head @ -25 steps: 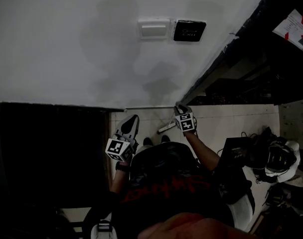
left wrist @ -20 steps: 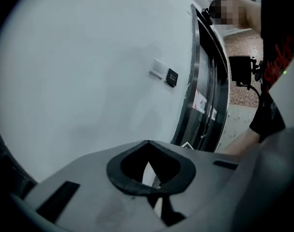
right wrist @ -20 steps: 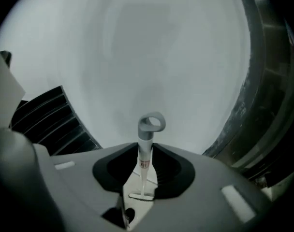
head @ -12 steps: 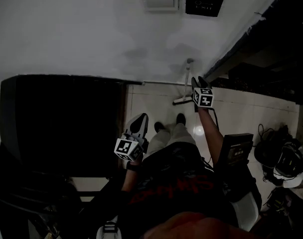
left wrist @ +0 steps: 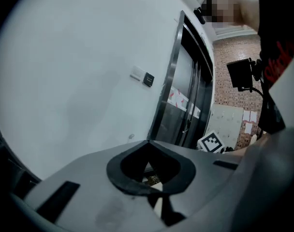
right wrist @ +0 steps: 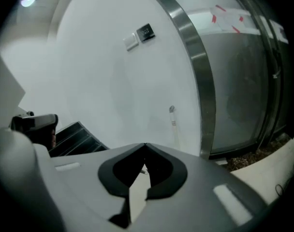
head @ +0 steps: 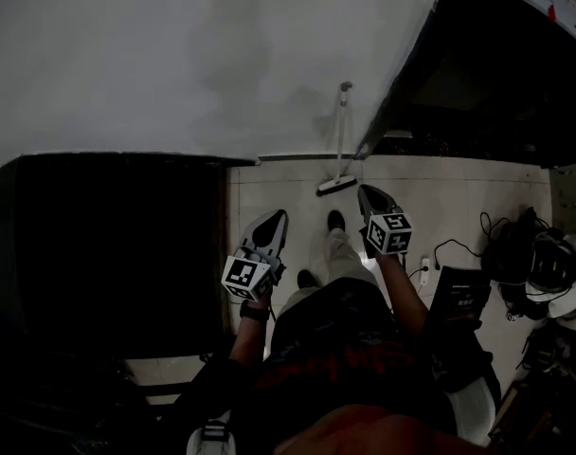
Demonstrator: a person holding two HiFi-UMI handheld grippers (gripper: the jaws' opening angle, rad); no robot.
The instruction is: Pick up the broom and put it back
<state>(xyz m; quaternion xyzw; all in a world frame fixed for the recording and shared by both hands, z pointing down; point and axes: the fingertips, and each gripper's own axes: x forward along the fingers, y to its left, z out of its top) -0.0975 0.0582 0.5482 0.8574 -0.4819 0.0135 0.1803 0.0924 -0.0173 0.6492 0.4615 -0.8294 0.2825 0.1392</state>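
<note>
Two tools shut, empty: left tool (head: 276,218), right tool (head: 365,191); broom (head: 342,138) leans against wall (head: 155,64); likely light, stiff; take slim handle midway

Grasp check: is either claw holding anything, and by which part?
Nothing: left claw and right claw shut, empty; broom leans against wall, untouched.
</note>
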